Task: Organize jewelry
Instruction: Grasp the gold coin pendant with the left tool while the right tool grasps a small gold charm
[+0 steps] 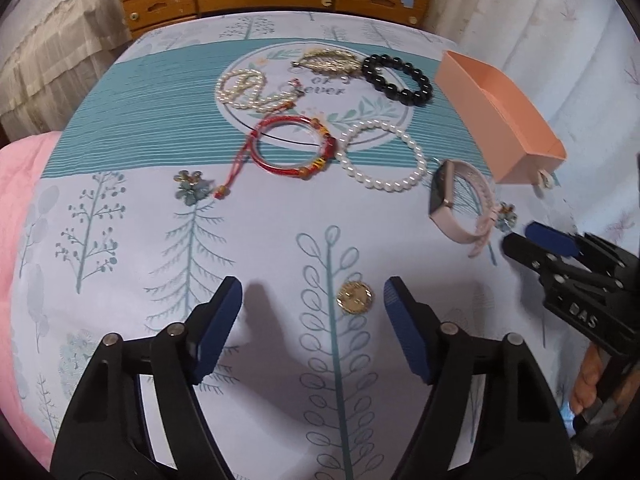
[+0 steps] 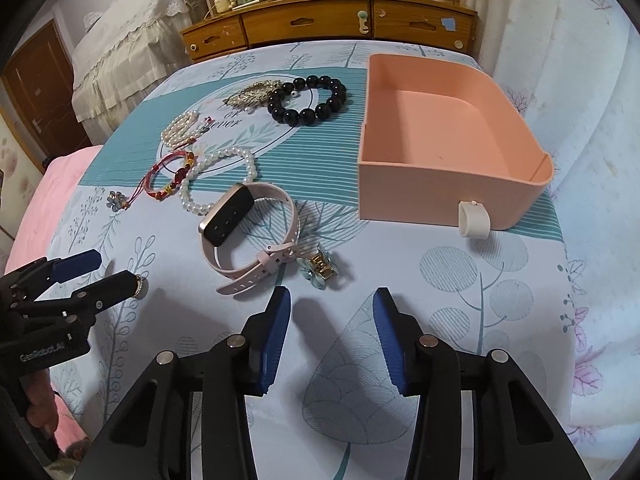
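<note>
Pink tray (image 2: 452, 184) sits empty at the far right of the bedspread (image 1: 280, 240), so nothing's sorted yet — all the jewelry is still laid out flat on the cloth. My left gripper (image 1: 313, 304) is angled down over the gold brooch (image 1: 355, 298); jaws are partly open and bracket it, the right pad close beside it, no contact that I can see. My right gripper (image 2: 331, 312) is likewise half open and empty, pointed at the cloth just short of the flower clip (image 2: 322, 266), which lies touching the watch (image 2: 240, 232) strap end. Reads as a two-handed pick: one small piece each, then both into the tray. Small flat bits lie nearest me, so they make sense to go first. Bigger loops — black beads (image 2: 308, 98), white pearls (image 2: 218, 180), red bangle (image 1: 294, 144) — lie further back, well apart from the grippers. Brooch is thin and flat on soft fabric; I'd expect the pads to need to dig into the cloth to catch its edge.
</note>
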`<action>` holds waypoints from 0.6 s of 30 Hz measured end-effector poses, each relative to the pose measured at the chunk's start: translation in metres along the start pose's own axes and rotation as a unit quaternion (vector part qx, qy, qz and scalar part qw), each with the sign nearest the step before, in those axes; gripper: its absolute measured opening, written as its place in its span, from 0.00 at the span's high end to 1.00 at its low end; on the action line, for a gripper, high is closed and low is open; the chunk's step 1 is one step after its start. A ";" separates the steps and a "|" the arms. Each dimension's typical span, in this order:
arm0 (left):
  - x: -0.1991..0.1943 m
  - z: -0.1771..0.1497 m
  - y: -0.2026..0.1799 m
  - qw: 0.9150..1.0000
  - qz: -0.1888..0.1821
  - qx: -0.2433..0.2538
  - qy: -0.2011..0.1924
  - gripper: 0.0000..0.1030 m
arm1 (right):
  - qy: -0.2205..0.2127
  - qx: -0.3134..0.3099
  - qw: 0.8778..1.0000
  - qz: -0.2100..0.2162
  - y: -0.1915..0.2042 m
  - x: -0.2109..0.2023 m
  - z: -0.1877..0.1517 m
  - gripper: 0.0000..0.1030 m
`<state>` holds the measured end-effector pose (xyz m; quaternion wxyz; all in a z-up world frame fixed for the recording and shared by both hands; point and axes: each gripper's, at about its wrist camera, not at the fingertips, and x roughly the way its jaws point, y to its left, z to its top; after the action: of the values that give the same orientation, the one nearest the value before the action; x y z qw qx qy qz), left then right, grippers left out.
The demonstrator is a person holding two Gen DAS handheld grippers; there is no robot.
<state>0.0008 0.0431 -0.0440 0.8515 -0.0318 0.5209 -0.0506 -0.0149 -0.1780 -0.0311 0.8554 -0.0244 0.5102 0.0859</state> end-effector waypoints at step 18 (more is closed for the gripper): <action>0.005 -0.010 -0.027 0.998 0.013 0.066 -0.001 0.65 | -0.033 -0.045 0.998 -0.006 0.004 0.005 0.002 0.70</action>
<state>-0.0076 0.0157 -0.0499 0.8527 0.0313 0.5161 -0.0741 -0.0115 -0.1728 -0.0345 0.8703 -0.0628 0.4772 0.1042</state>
